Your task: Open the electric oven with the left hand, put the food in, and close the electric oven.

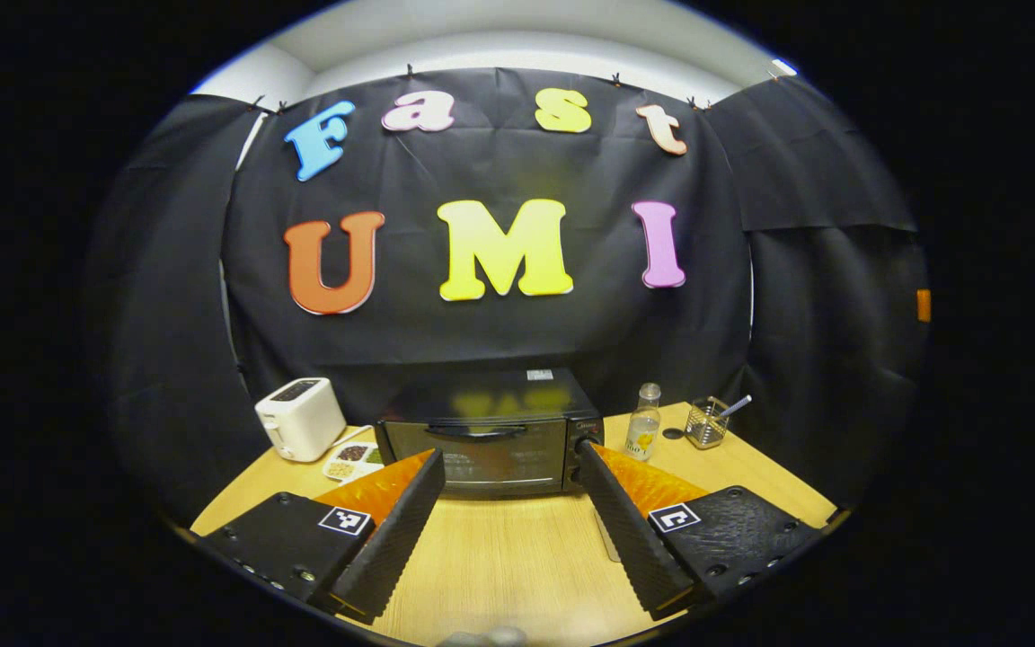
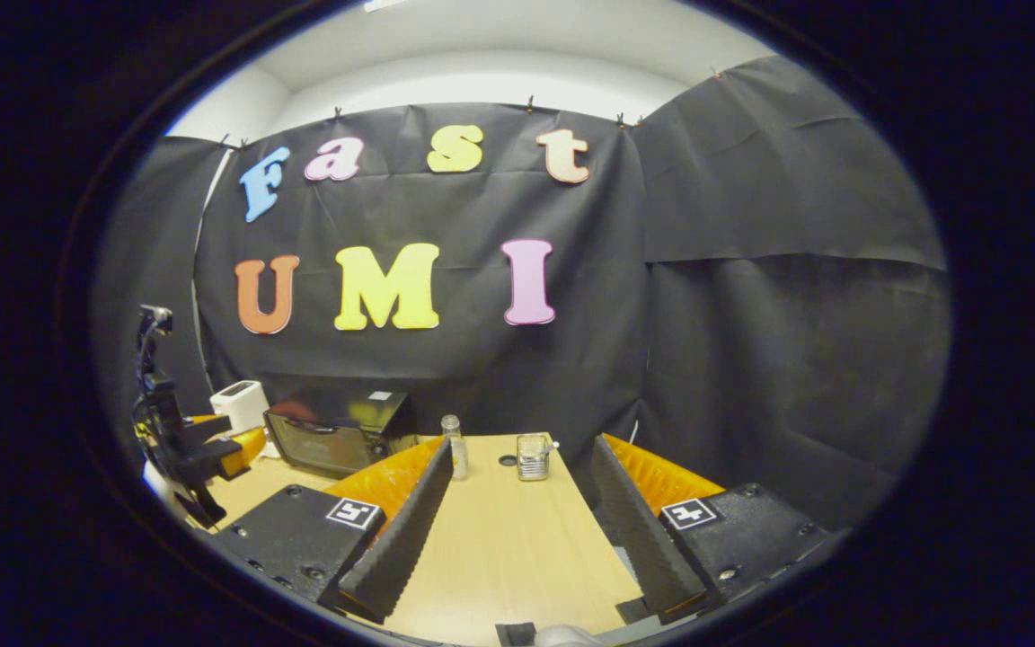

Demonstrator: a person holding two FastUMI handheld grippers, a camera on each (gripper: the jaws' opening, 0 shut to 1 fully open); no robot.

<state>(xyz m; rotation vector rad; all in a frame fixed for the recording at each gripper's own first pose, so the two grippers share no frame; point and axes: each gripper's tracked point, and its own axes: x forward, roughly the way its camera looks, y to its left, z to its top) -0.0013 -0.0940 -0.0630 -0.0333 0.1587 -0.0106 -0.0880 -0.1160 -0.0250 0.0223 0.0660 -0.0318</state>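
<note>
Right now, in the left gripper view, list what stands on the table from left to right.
Toaster → small dish of food → electric oven → glass bottle → wire holder.

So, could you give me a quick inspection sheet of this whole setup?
Surface: wooden table, bare in front.
Job's things: black oven, door shut; food dish left of it.
Clutter: white toaster, bottle, wire holder with a utensil.
Grippers: left gripper open, facing the oven; right gripper open, empty.
Cables: thin white cord by the toaster.
Surroundings: black cloth wall, pale ceiling.
</note>
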